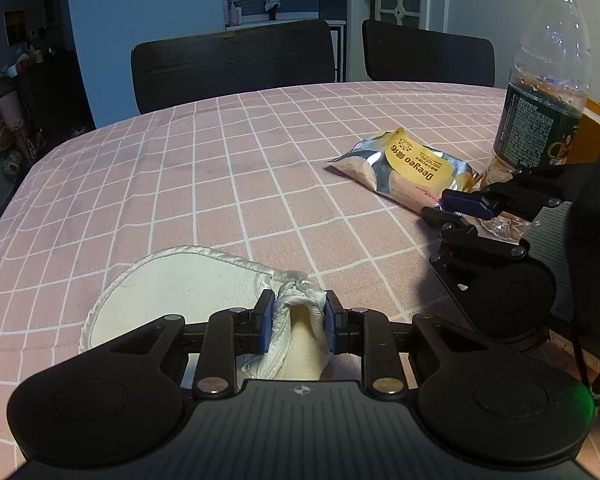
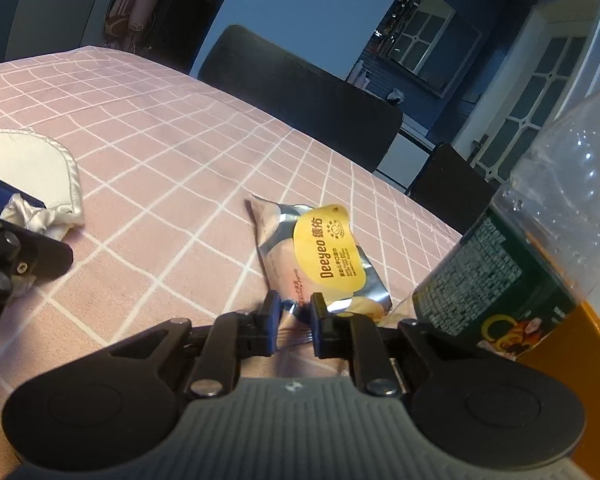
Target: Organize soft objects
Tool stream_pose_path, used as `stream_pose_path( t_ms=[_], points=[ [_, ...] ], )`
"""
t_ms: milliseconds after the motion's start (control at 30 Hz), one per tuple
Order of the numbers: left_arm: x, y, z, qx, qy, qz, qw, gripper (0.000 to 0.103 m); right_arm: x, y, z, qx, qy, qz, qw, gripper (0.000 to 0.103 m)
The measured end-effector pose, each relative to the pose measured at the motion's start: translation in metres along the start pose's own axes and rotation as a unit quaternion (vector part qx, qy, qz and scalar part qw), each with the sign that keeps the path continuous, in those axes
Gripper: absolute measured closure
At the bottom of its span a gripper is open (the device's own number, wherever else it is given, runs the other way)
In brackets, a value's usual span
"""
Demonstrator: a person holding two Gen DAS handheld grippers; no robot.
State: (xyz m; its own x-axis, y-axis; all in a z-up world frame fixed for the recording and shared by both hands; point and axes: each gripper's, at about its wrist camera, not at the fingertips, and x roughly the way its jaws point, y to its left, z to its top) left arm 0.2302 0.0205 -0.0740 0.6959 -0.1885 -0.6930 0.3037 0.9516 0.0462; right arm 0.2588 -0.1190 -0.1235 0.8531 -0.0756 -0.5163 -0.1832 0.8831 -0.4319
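A white padded cloth piece (image 1: 172, 292) with satin edging lies on the pink checked tablecloth (image 1: 220, 168) at the near left. My left gripper (image 1: 298, 320) is shut on its bunched right end. A silver wipes packet (image 1: 404, 164) with a yellow label lies to the right. My right gripper (image 2: 296, 316) holds the packet's (image 2: 320, 248) crumpled near end between its blue pads. The left wrist view shows this gripper (image 1: 448, 206) rolled onto its side at the packet's end. The cloth (image 2: 32, 164) and part of the left gripper (image 2: 4, 208) appear at the left of the right wrist view.
A clear plastic bottle (image 1: 548, 80) with a dark label stands upright just right of the packet, close to my right gripper. An orange box (image 2: 596, 360) sits behind the bottle (image 2: 520, 260). Two dark chairs (image 1: 236, 64) stand at the table's far edge.
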Motion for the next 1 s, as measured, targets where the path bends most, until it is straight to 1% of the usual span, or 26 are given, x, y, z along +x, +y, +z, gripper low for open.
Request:
stream_pose_path(
  t_ms=[133, 267, 400, 467, 533, 633, 833, 1000],
  points=[
    [0.0, 0.0, -0.001, 0.002, -0.002, -0.001, 1.0, 0.075, 0.0, -0.001, -0.002, -0.002, 0.0, 0.005, 1.0, 0.099],
    [-0.003, 0.002, -0.002, -0.004, -0.002, -0.005, 1.0, 0.075, -0.011, -0.001, -0.002, 0.002, -0.004, 0.007, 1.0, 0.102],
    [-0.01, 0.004, -0.007, -0.015, -0.003, -0.009, 0.9998, 0.077, -0.044, 0.002, -0.005, 0.002, -0.022, 0.02, 1.0, 0.103],
    [-0.016, 0.005, -0.011, -0.023, -0.005, -0.01, 0.9997, 0.078, -0.063, 0.001, -0.007, 0.012, -0.028, 0.037, 0.999, 0.103],
    [-0.023, 0.005, -0.015, -0.029, -0.008, -0.01, 0.9995, 0.079, -0.082, 0.001, -0.011, 0.023, -0.027, 0.056, 0.998, 0.103],
    [-0.036, 0.007, -0.024, -0.037, -0.01, -0.009, 0.9992, 0.08, -0.106, 0.001, -0.022, 0.03, -0.024, 0.071, 0.997, 0.103],
    [-0.064, 0.001, -0.049, -0.044, -0.011, -0.018, 0.9988, 0.08, -0.149, -0.005, -0.05, 0.038, -0.012, 0.068, 0.997, 0.103],
    [-0.087, -0.02, -0.064, -0.029, -0.015, -0.049, 0.9983, 0.081, -0.181, -0.012, -0.075, 0.048, 0.002, 0.062, 0.997, 0.103]
  ],
)
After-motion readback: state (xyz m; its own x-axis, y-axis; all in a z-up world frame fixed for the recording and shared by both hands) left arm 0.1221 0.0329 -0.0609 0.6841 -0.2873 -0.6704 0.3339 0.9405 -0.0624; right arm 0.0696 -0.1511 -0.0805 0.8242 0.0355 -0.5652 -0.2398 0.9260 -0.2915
